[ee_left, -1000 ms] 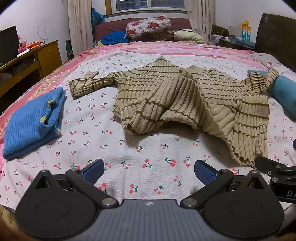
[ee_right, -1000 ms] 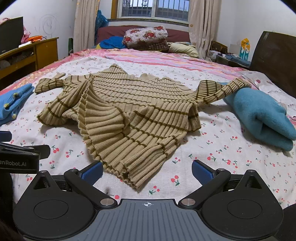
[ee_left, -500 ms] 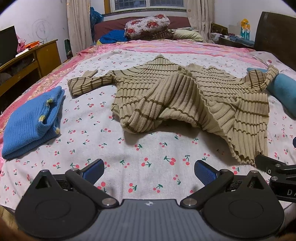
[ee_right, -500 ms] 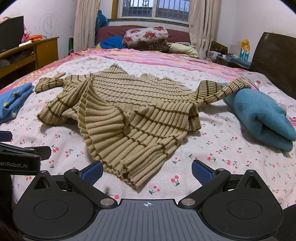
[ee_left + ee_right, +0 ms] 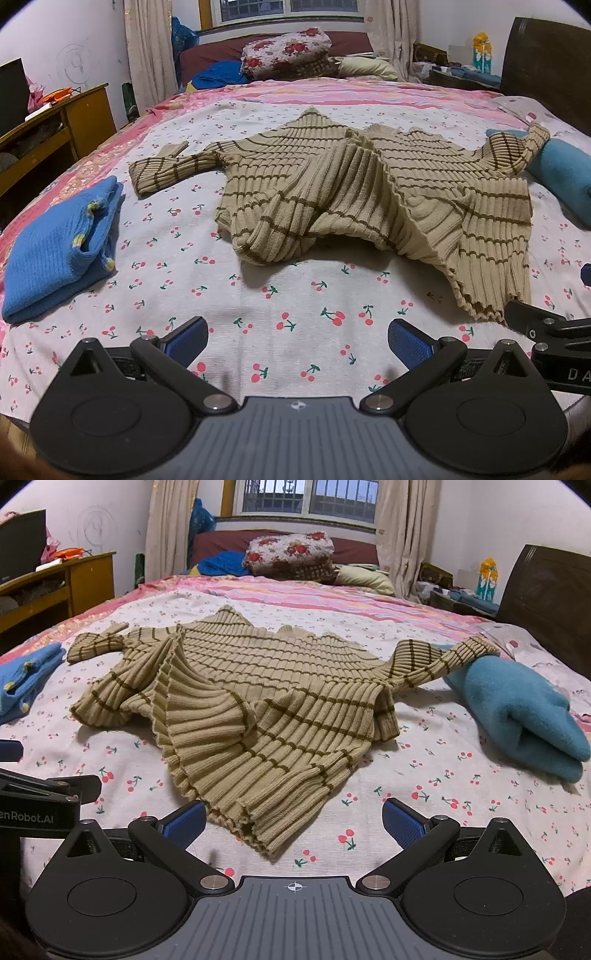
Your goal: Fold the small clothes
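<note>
The striped sweater [image 5: 258, 709] lies rumpled in the middle of the bed [image 5: 295, 332], one sleeve draped over a teal bundle [image 5: 524, 716]. It is ribbed knit, soft and stretchy, probably light; it should drape and bunch when lifted. The scalloped hem [image 5: 251, 823] nearest both tools looks the best hold. The left gripper [image 5: 297, 334] and right gripper [image 5: 293, 814] are spread wide, holding nothing. A folded blue garment [image 5: 59, 247] sits left.

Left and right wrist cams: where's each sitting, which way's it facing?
Left wrist: low at the bed's near edge, facing the headboard; own open left gripper in front, striped sweater ahead-right.
Right wrist: same height, further right; open right gripper straddles the sweater's hem.
Shared: sweater, blue folded garment, teal garment.
</note>
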A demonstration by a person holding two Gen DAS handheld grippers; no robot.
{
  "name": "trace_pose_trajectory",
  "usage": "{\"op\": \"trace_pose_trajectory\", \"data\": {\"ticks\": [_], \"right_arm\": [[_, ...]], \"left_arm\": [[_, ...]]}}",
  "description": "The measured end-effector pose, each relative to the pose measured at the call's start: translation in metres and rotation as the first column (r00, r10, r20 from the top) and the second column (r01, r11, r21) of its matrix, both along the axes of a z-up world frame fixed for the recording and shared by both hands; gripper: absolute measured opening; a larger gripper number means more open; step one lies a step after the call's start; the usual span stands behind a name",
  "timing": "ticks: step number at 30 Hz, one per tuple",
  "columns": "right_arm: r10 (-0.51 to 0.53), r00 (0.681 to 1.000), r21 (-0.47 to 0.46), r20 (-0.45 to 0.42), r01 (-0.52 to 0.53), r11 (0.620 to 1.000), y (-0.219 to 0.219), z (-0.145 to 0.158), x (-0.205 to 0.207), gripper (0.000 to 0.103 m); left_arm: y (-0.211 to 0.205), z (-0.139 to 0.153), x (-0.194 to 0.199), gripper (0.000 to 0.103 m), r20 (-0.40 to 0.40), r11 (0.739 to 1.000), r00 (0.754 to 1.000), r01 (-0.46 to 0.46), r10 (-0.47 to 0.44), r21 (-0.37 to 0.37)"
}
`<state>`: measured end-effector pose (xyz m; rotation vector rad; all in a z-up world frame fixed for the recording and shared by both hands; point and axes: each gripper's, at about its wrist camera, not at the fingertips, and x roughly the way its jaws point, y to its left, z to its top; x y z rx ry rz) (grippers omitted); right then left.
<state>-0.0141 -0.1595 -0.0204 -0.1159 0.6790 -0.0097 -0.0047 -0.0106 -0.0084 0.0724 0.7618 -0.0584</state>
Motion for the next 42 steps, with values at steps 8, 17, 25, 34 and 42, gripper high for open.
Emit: {"op": "trace_pose_trajectory", "data": {"ticks": [8, 17, 25, 34, 42], "right_arm": [[0.000, 1.000, -0.002, 0.001, 0.000, 1.000, 0.001, 0.000, 0.000, 0.100], [0.004, 1.000, -0.009, -0.006, -0.004, 1.000, 0.003, 0.000, 0.002, 0.096], [0.001, 1.000, -0.017, -0.009, -0.002, 1.000, 0.007, 0.003, 0.005, 0.089], [0.010, 1.000, -0.018, -0.008, -0.010, 1.000, 0.009, 0.005, 0.005, 0.087], [0.009, 1.000, -0.024, -0.020, -0.009, 1.000, 0.011, 0.007, 0.009, 0.082]], "left_arm": [[0.000, -0.001, 0.000, 0.103, -0.005, 1.000, 1.000, 0.006, -0.006, -0.003], [0.003, -0.001, 0.000, 0.103, -0.002, 1.000, 1.000, 0.004, -0.004, -0.014], [0.008, 0.002, -0.002, 0.103, 0.008, 1.000, 1.000, -0.008, 0.008, -0.026], [0.009, 0.002, -0.003, 0.103, 0.014, 1.000, 1.000, -0.010, 0.010, -0.026], [0.014, 0.003, -0.005, 0.103, 0.023, 0.999, 0.999, -0.027, 0.028, -0.031]]}}
